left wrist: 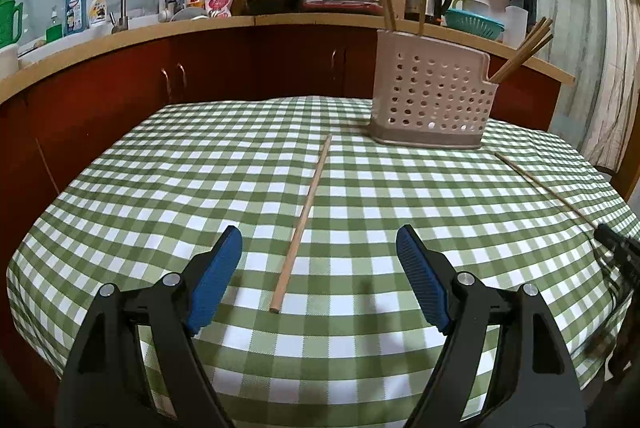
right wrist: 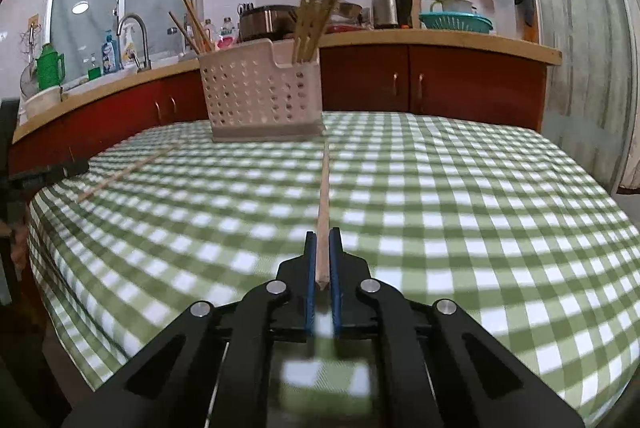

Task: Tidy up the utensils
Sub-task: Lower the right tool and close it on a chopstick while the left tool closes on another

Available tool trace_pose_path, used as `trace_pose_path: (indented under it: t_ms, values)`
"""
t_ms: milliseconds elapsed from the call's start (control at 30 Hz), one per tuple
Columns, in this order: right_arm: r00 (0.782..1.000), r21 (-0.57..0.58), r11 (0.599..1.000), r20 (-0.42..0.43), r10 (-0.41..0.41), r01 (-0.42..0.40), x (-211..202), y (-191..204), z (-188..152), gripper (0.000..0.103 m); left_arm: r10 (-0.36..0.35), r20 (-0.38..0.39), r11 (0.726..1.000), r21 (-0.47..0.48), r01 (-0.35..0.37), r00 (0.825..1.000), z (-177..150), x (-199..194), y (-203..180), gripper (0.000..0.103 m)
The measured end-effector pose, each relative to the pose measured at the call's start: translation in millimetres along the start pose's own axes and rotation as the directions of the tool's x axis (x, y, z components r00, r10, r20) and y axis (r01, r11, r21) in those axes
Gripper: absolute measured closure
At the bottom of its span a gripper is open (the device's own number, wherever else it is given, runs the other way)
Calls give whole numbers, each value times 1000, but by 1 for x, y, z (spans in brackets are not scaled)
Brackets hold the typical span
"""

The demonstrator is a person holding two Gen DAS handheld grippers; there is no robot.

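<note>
Right wrist: right gripper (right wrist: 322, 234) ribbed blue pads clamped on a slim wooden chopstick (right wrist: 323, 203) lying on checked cloth (right wrist: 480, 207), aimed at perforated plastic holder (right wrist: 260, 95). Left gripper (left wrist: 320, 240) gaping, loose chopstick (left wrist: 303, 222) between, untouched

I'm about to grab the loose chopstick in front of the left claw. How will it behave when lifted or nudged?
The chopstick looks like stiff, thin wood, so probably light and rigid. Its round end suggests it may roll on the checked tablecloth. Gripped at one end, it will likely droop or pivot.
</note>
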State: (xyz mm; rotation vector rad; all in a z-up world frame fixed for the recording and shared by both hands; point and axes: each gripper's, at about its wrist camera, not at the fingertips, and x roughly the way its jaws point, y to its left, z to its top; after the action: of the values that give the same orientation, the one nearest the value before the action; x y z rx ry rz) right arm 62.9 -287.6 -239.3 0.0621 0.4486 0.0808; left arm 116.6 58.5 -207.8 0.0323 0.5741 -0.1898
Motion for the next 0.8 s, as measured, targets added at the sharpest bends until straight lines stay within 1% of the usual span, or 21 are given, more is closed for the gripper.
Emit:
trace_pose_path:
  t_ms: [100, 200, 267, 300, 333, 467, 533, 567, 633, 700, 800]
  values:
    - [1000, -15, 1000, 12, 17, -17, 5, 7, 8, 96, 6, -20, 1000, -4, -6, 1000, -4, 6, 4, 25]
    - [999, -22, 999, 16, 34, -33, 9, 12, 12, 96, 0, -43, 999, -40, -2, 999, -7, 11, 10, 27]
    - [999, -25, 999, 17, 38, -38, 10, 14, 13, 96, -20, -80, 997, -73, 14, 997, -9, 18, 16, 36]
    - [999, -29, 999, 15, 39, -39, 10, 15, 13, 96, -29, -97, 996, -83, 22, 995, -10, 21, 17, 44]
    - [999, -29, 999, 13, 43, -42, 9, 15, 13, 96, -43, -130, 995, -99, 30, 991, -12, 28, 19, 51]
    - [999, -23, 999, 12, 46, -46, 8, 15, 13, 96, -33, -121, 996, -92, 22, 992, -14, 29, 17, 53]
    - [999, -22, 999, 13, 50, -49, 8, 16, 14, 96, -30, -116, 996, -93, 19, 993, -14, 29, 17, 67]
    - [999, -23, 998, 14, 51, -51, 8, 16, 14, 96, -26, -116, 995, -98, 15, 993, -14, 29, 18, 70]
    - [998, -22, 998, 13, 54, -54, 7, 17, 14, 96, -27, -116, 993, -114, 14, 993, -14, 30, 20, 81]
    - [998, -20, 998, 11, 56, -56, 8, 17, 14, 96, -22, -116, 992, -128, 7, 993, -14, 29, 23, 85]
    - [998, -13, 998, 11, 59, -59, 8, 16, 15, 96, -10, -114, 992, -128, -5, 993, -15, 29, 25, 88]
